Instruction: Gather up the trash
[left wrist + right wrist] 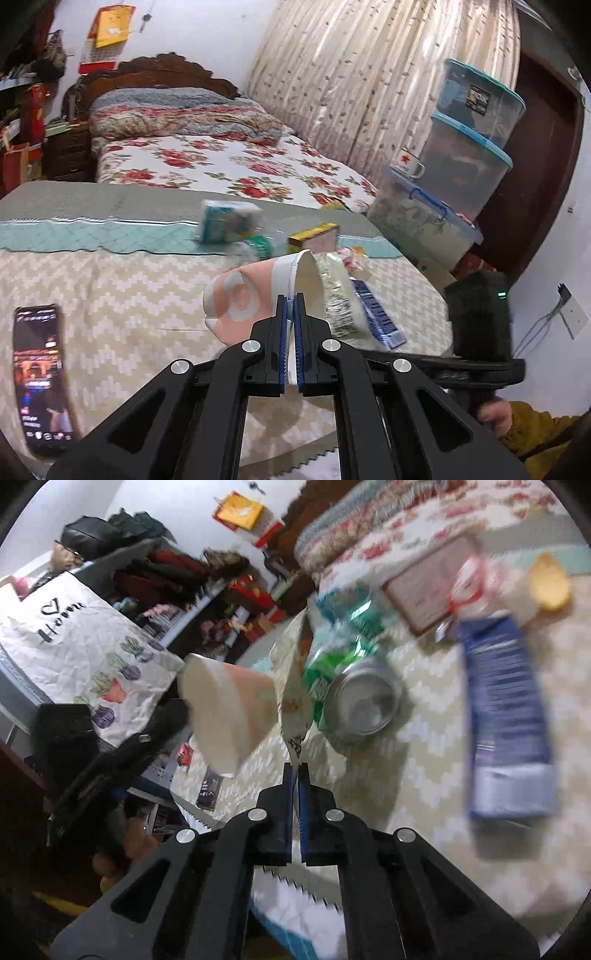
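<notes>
- The worktop [110, 295], under a zigzag-patterned cloth, carries all the trash; every place below is given from it.
- A bed [221, 166] with a rose-print cover stands just beyond its far edge.
- Three clear storage tubs [469, 147] are stacked off its far right corner; their contents are too dim to name, and a white enamel mug [408, 164] with a red star sits on the lowest tub's lid.
- A white paper bag [92, 653] printed with cacti stands off its left side in the right wrist view; its inside is not visible.
- A phone [40, 373] with a lit screen lies on its near left part.
- A blue-and-white carton [225, 221] lies near its far edge, blurred.
- A long blue packet [506, 720] lies flat on its right part.
- A pink-and-white paper cup [255, 299] is lifted above its middle, tipped on its side with the mouth to the right; a clear crinkled wrapper [340, 299] is just beside the mouth, and whether it lies inside I cannot tell.
- A green drink can [351, 694] lies on its side near the middle, its open end showing nothing inside.
- The left gripper [291, 299] has its jaws pinching the cup's rim.
- The right gripper [295, 766] has its jaws pressed together on a thin white printed wrapper [293, 701], which stands up just in front of the can.
</notes>
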`<control>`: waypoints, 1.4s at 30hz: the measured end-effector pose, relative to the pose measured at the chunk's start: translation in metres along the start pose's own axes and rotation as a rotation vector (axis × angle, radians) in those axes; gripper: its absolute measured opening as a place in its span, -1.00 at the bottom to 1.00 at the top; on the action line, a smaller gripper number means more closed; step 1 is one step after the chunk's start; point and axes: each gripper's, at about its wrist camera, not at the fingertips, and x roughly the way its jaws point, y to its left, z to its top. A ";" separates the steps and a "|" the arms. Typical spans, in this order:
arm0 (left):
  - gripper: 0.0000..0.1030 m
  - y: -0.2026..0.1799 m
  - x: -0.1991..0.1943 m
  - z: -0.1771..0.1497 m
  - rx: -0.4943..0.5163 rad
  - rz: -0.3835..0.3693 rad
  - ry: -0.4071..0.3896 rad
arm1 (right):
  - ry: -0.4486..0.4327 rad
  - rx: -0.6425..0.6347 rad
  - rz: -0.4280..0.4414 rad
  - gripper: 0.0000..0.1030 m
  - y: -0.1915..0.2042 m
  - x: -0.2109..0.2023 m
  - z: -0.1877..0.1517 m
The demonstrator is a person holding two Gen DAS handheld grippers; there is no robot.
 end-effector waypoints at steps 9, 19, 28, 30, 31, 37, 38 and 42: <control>-0.93 -0.075 0.043 0.017 0.129 -0.121 0.056 | -0.326 0.162 -0.088 -0.91 -0.065 -0.138 -0.019; -0.93 -0.186 0.135 0.028 0.279 -0.277 0.182 | -0.511 0.376 -0.161 -0.91 -0.158 -0.229 -0.049; -0.93 -0.287 0.248 0.047 0.382 -0.321 0.295 | -0.646 0.468 -0.181 -0.91 -0.222 -0.293 -0.045; -0.93 -0.307 0.272 0.053 0.395 -0.325 0.312 | -0.672 0.489 -0.201 -0.91 -0.240 -0.308 -0.039; -0.93 -0.318 0.285 0.056 0.397 -0.329 0.322 | -0.679 0.498 -0.207 -0.91 -0.243 -0.312 -0.037; -0.93 -0.390 0.370 0.071 0.392 -0.389 0.386 | -0.721 0.552 -0.279 -0.91 -0.283 -0.341 -0.014; -0.93 -0.399 0.379 0.071 0.399 -0.391 0.389 | -0.724 0.560 -0.300 -0.90 -0.291 -0.345 -0.010; -0.92 -0.428 0.418 0.063 0.423 -0.367 0.408 | -0.726 0.589 -0.343 -0.81 -0.322 -0.355 -0.003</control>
